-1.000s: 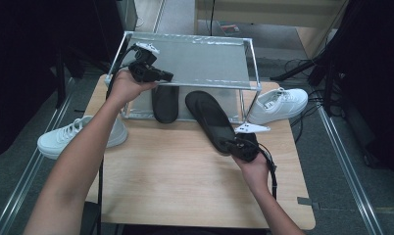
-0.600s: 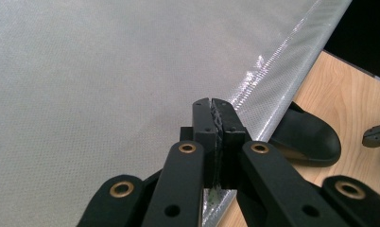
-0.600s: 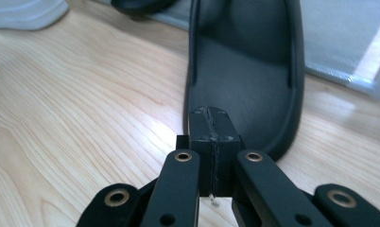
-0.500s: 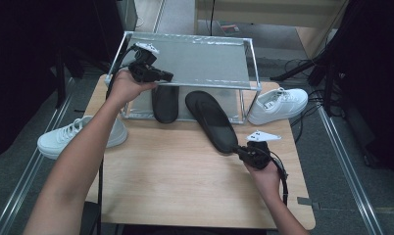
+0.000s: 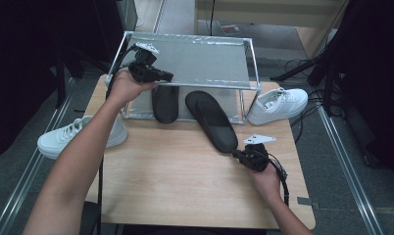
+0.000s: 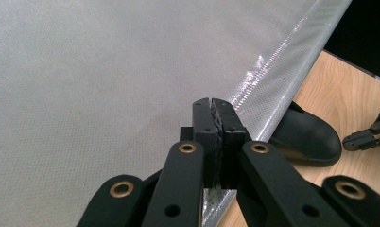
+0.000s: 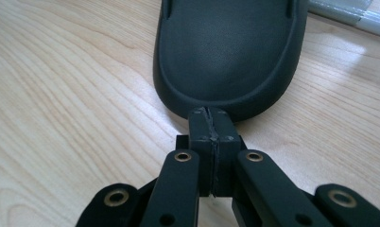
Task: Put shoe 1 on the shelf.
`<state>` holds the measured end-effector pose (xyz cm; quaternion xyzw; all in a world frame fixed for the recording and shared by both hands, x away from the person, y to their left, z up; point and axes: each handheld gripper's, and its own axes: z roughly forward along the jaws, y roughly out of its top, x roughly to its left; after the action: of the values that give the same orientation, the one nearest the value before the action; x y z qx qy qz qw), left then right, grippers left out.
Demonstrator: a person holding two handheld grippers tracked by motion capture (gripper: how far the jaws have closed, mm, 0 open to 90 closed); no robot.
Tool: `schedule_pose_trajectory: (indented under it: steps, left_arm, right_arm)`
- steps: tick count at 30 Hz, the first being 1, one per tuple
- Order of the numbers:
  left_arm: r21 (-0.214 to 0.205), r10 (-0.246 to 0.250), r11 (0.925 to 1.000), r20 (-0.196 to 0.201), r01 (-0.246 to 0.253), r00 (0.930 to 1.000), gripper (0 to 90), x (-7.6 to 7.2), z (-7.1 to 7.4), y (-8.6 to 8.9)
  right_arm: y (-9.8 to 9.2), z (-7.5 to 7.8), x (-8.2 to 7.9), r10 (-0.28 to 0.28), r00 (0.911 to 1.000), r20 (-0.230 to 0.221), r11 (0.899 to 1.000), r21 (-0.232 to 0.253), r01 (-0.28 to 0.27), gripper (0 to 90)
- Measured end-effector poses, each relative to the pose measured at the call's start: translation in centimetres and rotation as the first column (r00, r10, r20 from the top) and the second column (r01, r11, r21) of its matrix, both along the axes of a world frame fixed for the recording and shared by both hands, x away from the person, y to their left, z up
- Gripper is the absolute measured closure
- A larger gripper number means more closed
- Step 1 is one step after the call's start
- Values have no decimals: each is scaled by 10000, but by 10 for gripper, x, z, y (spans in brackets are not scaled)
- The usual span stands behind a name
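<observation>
— Where are the two hands?

— The left forearm reaches up from the bottom left of the high view, and the left hand (image 5: 122,88) holds the left gripper (image 5: 168,77) at the front edge of the rack's (image 5: 205,83) grey top shelf, pointing level toward the right. The right hand (image 5: 266,177) sits low near the front right of the wooden table (image 5: 160,176), wrist bent, with the right gripper (image 5: 235,154) aimed up-left at the heel of the black slipper (image 5: 212,120).

— And the jaws?

— Both pairs are pressed together. In the left gripper view the left gripper (image 6: 212,111) has its tips closed over the shelf's silvery edge; whether they pinch it I cannot tell. In the right gripper view the right gripper (image 7: 210,118) is closed with its tips just at the slipper's (image 7: 226,52) heel rim, nothing between them.

— Where does that slipper lie?

— Slanted on the table, toe under the rack, heel out toward the right hand. A second black slipper (image 5: 164,102) lies under the shelf, below the left gripper. One white sneaker (image 5: 277,105) sits at the rack's right end, another white sneaker (image 5: 75,137) off the table's left side.
</observation>
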<state>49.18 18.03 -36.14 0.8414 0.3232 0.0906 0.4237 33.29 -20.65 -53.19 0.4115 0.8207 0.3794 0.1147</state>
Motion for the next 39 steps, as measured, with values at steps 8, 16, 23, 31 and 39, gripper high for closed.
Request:
schedule_pose_trajectory:
  steps: [8,16,23,31,39]
  left_arm:
    - [-34,9,10000,-40,-9,10000,898,0,0,0]
    - [-50,-1,10000,-42,1,10000,898,0,0,1]
    - [-70,7,10000,-36,-7,10000,898,0,0,0]
    - [-58,9,10000,-41,-9,10000,898,0,0,1]
    - [-62,1,10000,-40,-1,10000,898,0,0,1]
  right_arm:
    - [4,-3,7,-191,9998,11,9995,244,191,900]
    - [13,0,15,-252,9996,135,9990,363,247,900]
    - [20,3,22,-450,9986,280,9970,649,431,900]
    - [28,1,26,-446,9983,373,9958,813,415,900]
    - [39,14,38,-479,9980,424,9904,1320,419,900]
